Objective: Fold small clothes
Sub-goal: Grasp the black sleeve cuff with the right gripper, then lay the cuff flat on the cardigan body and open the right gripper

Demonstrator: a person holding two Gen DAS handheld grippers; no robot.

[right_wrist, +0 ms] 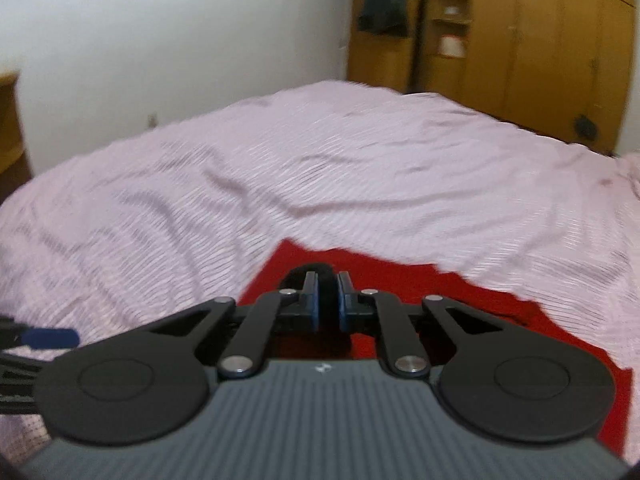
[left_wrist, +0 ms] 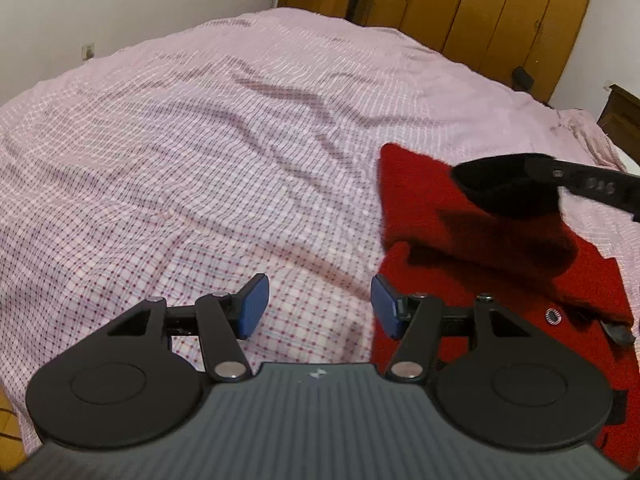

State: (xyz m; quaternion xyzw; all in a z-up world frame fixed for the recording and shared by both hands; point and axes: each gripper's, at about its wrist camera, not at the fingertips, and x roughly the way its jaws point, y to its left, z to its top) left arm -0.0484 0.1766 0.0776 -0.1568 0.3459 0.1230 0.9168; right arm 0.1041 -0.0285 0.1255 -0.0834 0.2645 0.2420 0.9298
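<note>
Garment: fuzzy red knit garment point(left_wrist: 472, 240) on pink checked bed point(left_wrist: 240, 140), partly folded | right hand-held gripper point(right_wrist: 328, 300) pinches, seemingly, its dark trim point(right_wrist: 316, 274) | left hand-held gripper point(left_wrist: 318, 304) half-open, empty beside garment | folds remain

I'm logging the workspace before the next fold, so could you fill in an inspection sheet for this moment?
Surface: bed under a wrinkled pink checked cover.
Job's things: red garment with a black trim piece, lying at the bed's near right, one part lifted and doubled over the rest.
Clutter: nothing seen on the bed besides the garment.
Grippers: left gripper open, nothing between its blue pads, hovering at the garment's left edge; right gripper shut on the black trim.
Cables: nothing seen.
Surroundings: white wall, wooden wardrobe behind the bed, wall socket.
</note>
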